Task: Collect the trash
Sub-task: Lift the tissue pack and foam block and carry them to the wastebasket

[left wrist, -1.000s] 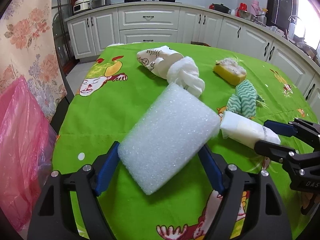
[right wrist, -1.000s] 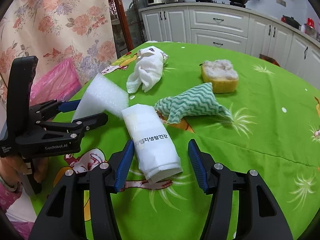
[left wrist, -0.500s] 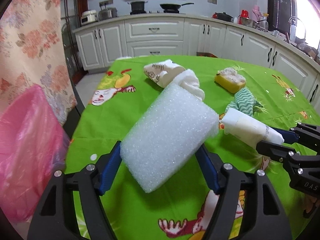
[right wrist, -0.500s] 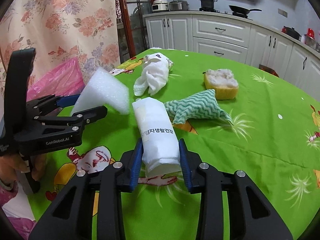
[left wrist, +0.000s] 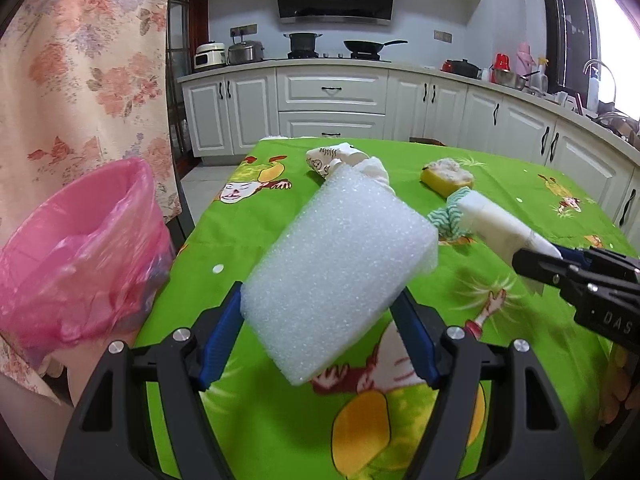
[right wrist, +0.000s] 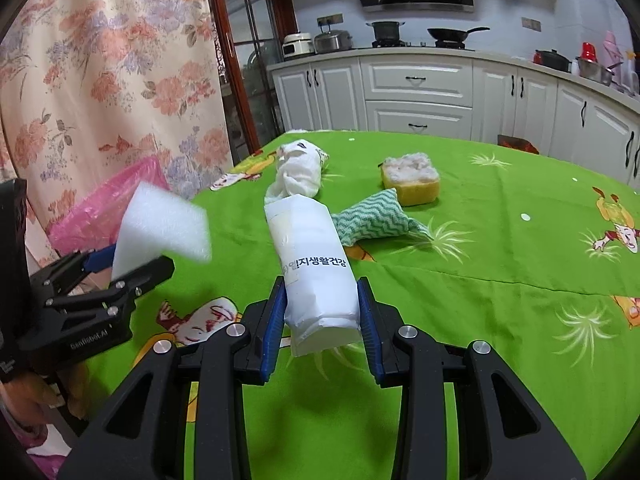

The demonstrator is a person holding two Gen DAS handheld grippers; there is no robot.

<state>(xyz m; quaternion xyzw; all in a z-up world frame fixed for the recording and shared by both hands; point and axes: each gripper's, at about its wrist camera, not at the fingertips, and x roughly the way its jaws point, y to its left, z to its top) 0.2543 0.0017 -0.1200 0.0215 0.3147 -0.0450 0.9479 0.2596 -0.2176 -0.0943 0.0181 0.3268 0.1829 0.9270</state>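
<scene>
Item: foam block [left wrist: 336, 272], clamped in left gripper [left wrist: 320, 336], lifted off green tablecloth [left wrist: 256, 224], right of pink-lined bin [left wrist: 80, 248].
Item: white packet [right wrist: 316, 272], pinched in right gripper [right wrist: 322, 320], jaws just closed on it, further right of bin.
Handling: carry fully over bin mouth before release; foam light, may drift. Left first, avoid collision.

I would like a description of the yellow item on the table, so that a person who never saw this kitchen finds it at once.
Start at the table with the bright green cartoon tablecloth, in front of the white kitchen cabinets. Toward the far side lies a yellow sponge block, just beyond the green-and-white zigzag cloth. It is the only yellow piece there, and a fluffy white wad sits on top of it.
</scene>
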